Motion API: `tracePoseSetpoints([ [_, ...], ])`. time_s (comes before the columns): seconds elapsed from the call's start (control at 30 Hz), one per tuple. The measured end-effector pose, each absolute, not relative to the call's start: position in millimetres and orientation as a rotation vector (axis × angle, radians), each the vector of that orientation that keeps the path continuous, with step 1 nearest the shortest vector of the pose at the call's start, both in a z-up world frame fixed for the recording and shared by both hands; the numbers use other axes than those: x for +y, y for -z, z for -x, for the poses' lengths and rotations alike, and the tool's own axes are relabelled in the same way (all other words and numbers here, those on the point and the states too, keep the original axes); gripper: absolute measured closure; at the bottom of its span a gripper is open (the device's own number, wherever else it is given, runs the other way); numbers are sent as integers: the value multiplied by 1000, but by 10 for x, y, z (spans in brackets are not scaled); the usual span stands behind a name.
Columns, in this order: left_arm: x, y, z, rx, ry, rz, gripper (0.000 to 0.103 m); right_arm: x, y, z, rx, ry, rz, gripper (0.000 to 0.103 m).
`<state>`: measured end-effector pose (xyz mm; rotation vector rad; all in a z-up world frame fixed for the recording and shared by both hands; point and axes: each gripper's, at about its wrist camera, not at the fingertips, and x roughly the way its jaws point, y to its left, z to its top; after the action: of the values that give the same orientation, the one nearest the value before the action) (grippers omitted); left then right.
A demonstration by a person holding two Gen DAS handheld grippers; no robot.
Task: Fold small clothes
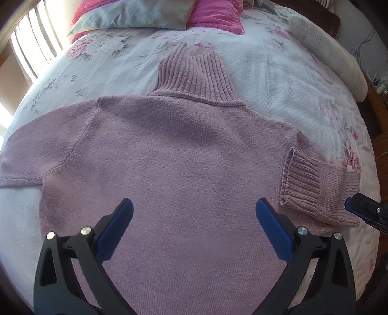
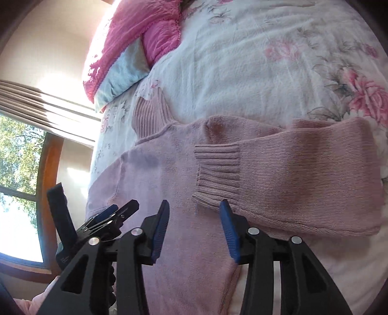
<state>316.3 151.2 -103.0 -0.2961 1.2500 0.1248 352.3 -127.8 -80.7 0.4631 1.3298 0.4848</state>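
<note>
A mauve knit turtleneck sweater [image 1: 169,155] lies flat on the floral bedspread [image 1: 278,72], ribbed collar [image 1: 194,72] pointing to the pillows. Its right sleeve is folded inward, with the ribbed cuff [image 1: 299,179] resting on the body; the left sleeve still stretches out to the left. My left gripper [image 1: 194,208] hovers open over the sweater's lower middle, nothing between its fingers. In the right wrist view the same sweater [image 2: 150,184] and folded cuff [image 2: 218,174] show, and my right gripper [image 2: 194,206] is open just in front of the cuff, holding nothing.
Pink and pale blue pillows [image 1: 135,14] lie at the head of the bed. A rolled white blanket [image 1: 334,55] runs along the right edge. A window with blinds [image 2: 21,169] is to the left. The left gripper [image 2: 114,215] appears at the right wrist view's lower left.
</note>
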Motion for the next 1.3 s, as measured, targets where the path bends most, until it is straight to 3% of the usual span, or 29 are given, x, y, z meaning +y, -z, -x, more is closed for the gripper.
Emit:
tracePoseSetpoints([
  [0.43,290,1529,-3591,1367,10,360,8,-2242,910,-2911,1327,-288,-462,59],
  [0.47,267,1510,-3611,1362,12,353,12,-2269,935,-2905,1330,-280,-459,59],
  [0.53,248,1473,-3642,1358,7,345,42,-2308,980,-2914,1335,-268,-461,58],
  [0.57,248,1453,-3649,1353,7,350,48,-2327,999,-2914,1336,-265,-467,58],
  [0.63,293,1398,-3655,1333,18,367,80,-2347,1021,-2921,1336,-257,-475,58],
  [0.7,370,1324,-3634,1313,42,423,86,-2340,1031,-2926,1335,-254,-474,56],
  [1.1,1433,481,-3214,1057,-43,492,89,-2166,983,-2956,1326,-264,-486,53],
  [1.3,2298,444,-2997,1026,-197,436,89,-1904,1010,-3048,1341,-290,-482,50],
])
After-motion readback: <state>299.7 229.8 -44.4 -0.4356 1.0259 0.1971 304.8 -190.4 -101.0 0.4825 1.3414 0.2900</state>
